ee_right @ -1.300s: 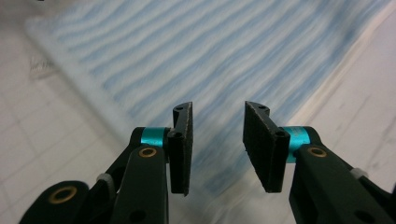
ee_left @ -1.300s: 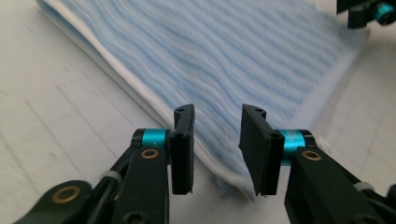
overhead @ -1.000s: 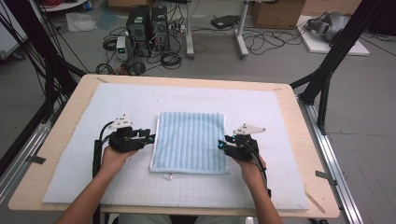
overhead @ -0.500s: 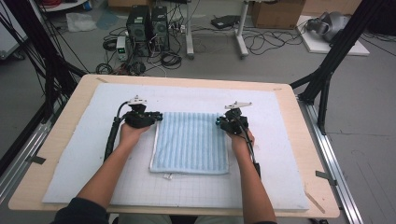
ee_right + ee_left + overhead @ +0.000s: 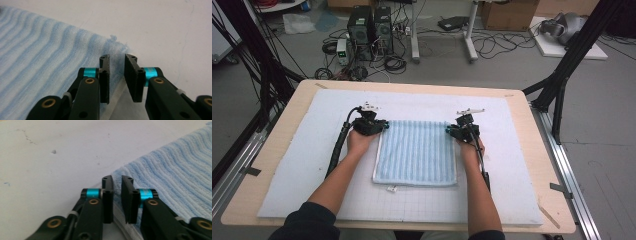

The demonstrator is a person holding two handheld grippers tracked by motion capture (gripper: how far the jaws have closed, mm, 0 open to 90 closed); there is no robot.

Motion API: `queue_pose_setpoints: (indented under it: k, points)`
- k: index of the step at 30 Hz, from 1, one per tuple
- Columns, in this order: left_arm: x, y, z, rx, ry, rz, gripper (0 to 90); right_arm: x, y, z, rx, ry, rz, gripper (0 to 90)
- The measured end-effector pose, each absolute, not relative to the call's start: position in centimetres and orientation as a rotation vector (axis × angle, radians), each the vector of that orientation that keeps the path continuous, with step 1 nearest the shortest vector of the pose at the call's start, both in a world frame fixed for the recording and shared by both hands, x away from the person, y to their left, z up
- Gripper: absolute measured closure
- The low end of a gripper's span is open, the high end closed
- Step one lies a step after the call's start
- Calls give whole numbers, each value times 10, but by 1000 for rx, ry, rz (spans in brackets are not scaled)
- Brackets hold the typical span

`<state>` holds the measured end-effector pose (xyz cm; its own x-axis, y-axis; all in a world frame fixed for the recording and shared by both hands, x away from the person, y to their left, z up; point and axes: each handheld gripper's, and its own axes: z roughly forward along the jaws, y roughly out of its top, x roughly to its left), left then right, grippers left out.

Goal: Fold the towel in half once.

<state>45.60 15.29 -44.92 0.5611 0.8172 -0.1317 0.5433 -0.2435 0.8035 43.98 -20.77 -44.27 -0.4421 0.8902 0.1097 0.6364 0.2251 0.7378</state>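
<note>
A light blue striped towel (image 5: 417, 152) lies flat and folded on the white mat (image 5: 307, 155). My left gripper (image 5: 384, 126) is at the towel's far left corner. In the left gripper view its jaws (image 5: 117, 178) stand a narrow gap apart, straddling the towel's (image 5: 175, 175) corner edge. At the far right corner is my right gripper (image 5: 448, 130). The right gripper view has its jaws (image 5: 117, 57) a little wider apart, over the frayed corner of the towel (image 5: 45, 50). Neither grips the cloth.
The mat covers most of a wooden table (image 5: 279, 125), with bare mat on every side of the towel. A small white tag (image 5: 390, 188) sticks out at the towel's near edge. Computers and cables (image 5: 372, 30) sit on the floor beyond the table.
Both grippers moved away from me along the towel's side edges, from its middle to its far corners. The towel has not shifted.
</note>
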Motion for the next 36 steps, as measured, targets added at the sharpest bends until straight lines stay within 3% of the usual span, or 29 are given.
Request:
queue_pose_setpoints:
  k: [2, 10, 16, 19, 23, 24, 31, 36]
  points:
    - [454, 160, -446, 1886, 1091, 382, 590, 434, -212, -436, 1392, 2152, 1097, 706]
    - [427, 195, -430, 1728, 978, 340, 443, 396, -239, -418, 1332, 2092, 1195, 623]
    - [398, 213, -420, 1669, 863, 312, 337, 365, -254, -405, 1283, 2070, 1176, 455]
    - [385, 217, -418, 1670, 859, 306, 203, 353, -257, -404, 1279, 2071, 1195, 371]
    - [371, 223, -419, 1667, 826, 328, 205, 342, -259, -407, 1267, 2097, 1229, 266]
    - [369, 224, -420, 1669, 827, 330, 205, 339, -258, -409, 1263, 2096, 1221, 205]
    - [360, 227, -424, 1667, 762, 409, 221, 335, -254, -413, 1197, 2140, 1164, 152]
    - [361, 229, -425, 1669, 828, 404, 212, 335, -261, -412, 1227, 2103, 1183, 122]
